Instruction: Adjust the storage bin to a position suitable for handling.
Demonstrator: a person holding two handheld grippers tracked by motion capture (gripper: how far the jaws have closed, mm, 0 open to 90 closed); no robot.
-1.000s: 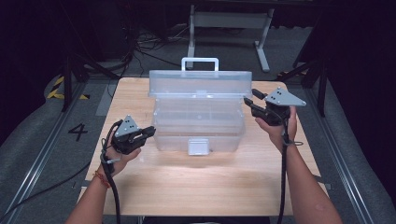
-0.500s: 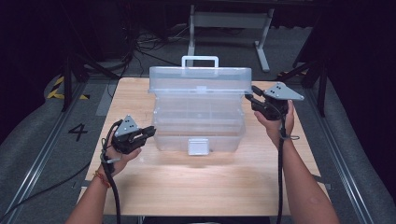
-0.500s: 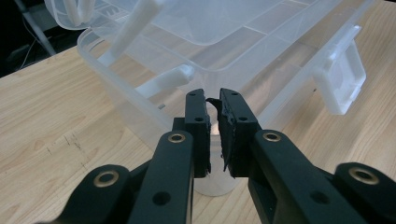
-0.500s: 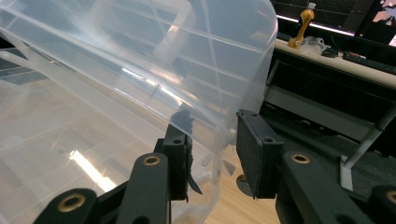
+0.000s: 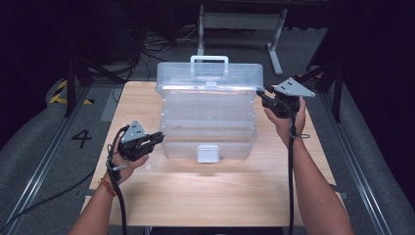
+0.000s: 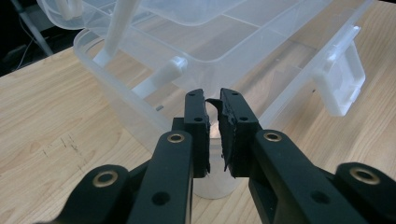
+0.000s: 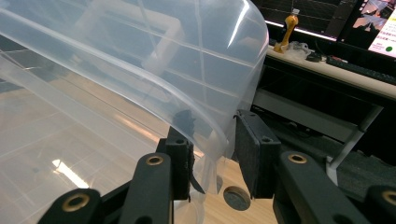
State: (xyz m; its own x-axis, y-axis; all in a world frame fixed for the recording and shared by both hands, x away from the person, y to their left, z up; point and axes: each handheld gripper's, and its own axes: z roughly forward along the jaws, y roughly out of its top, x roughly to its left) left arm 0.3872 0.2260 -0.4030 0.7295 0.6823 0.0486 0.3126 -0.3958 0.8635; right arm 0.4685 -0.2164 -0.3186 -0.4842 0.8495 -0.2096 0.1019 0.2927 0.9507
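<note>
A clear plastic toolbox (image 5: 208,117) is standing open in the middle of the wooden counter (image 5: 205,196). The left gripper (image 5: 152,140) is clamping its jaws on the box's front left corner rim. The right gripper (image 5: 264,97) is pinching the raised lid (image 7: 154,60), its jaws having just been closing on the lid's edge

My high view looks forward and down from above the near side of the table (image 5: 210,196). The left gripper view sits close at the clear plastic box (image 6: 140,88), at its front corner; the right gripper view sits close at the raised lid (image 7: 140,70). All three share the box.
</note>
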